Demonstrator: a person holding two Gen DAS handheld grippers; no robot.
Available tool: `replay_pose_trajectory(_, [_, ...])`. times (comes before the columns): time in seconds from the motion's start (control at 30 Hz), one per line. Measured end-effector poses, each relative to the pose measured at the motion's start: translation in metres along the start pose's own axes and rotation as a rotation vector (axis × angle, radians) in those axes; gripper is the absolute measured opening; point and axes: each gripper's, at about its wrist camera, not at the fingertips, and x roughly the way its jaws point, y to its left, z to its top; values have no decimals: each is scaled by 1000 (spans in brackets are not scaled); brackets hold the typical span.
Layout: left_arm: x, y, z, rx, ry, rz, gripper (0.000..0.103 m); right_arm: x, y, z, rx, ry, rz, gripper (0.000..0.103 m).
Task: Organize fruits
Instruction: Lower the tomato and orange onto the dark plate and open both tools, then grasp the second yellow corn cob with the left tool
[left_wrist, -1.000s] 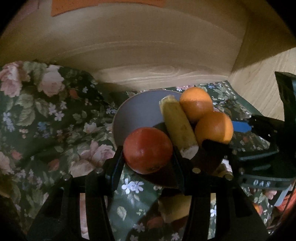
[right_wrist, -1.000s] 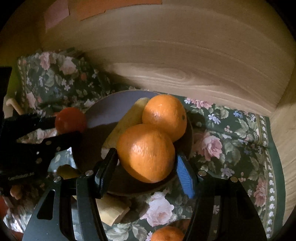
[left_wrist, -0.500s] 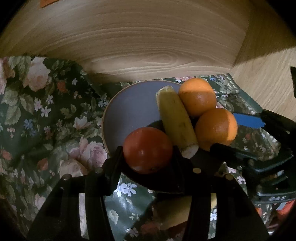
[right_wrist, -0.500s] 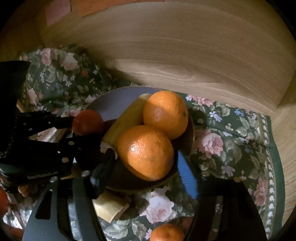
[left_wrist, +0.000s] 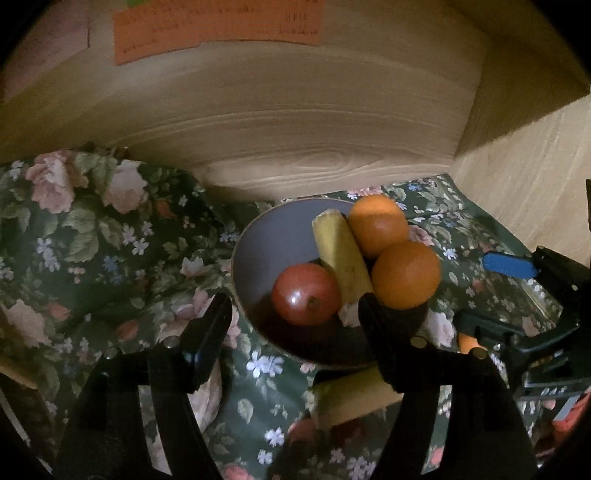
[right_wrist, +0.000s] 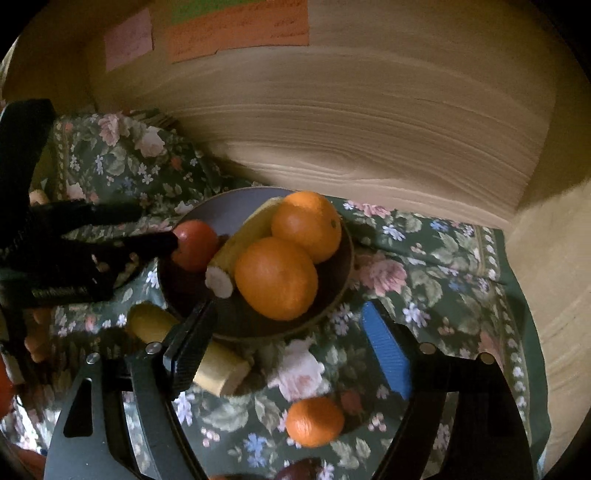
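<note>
- The bowl (right_wrist: 334, 301) on the cloth (right_wrist: 436, 254) holds a tomato (left_wrist: 306, 294), a banana piece (left_wrist: 341, 254) and two oranges (right_wrist: 276, 277), packed close.
- Risk: the near orange sits high at the rim; a nudge could roll it out.
- Left claw (left_wrist: 295, 332) and right claw (right_wrist: 291, 332) are both opening, empty.
- Another banana piece (right_wrist: 207, 354) and a small orange (right_wrist: 314, 421) lie outside.

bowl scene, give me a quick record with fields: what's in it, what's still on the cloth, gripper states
bowl: on floral cloth, by wooden wall
in bowl: red fruit, banana piece, two oranges
on cloth: banana piece, small orange
left gripper: jaws opening, clear of red fruit
right gripper: jaws opening, nothing held
</note>
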Motion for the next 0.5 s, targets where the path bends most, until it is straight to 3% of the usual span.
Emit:
replay_pose_trajectory(0.2, [-2,10,-28,30,44,65,71,-5,-2,-15,-24,10,-49,79])
replay_pose_trajectory(0.5, [9,24,-60,25,128,99,71,4,-4,-27,-25,63,-67,79])
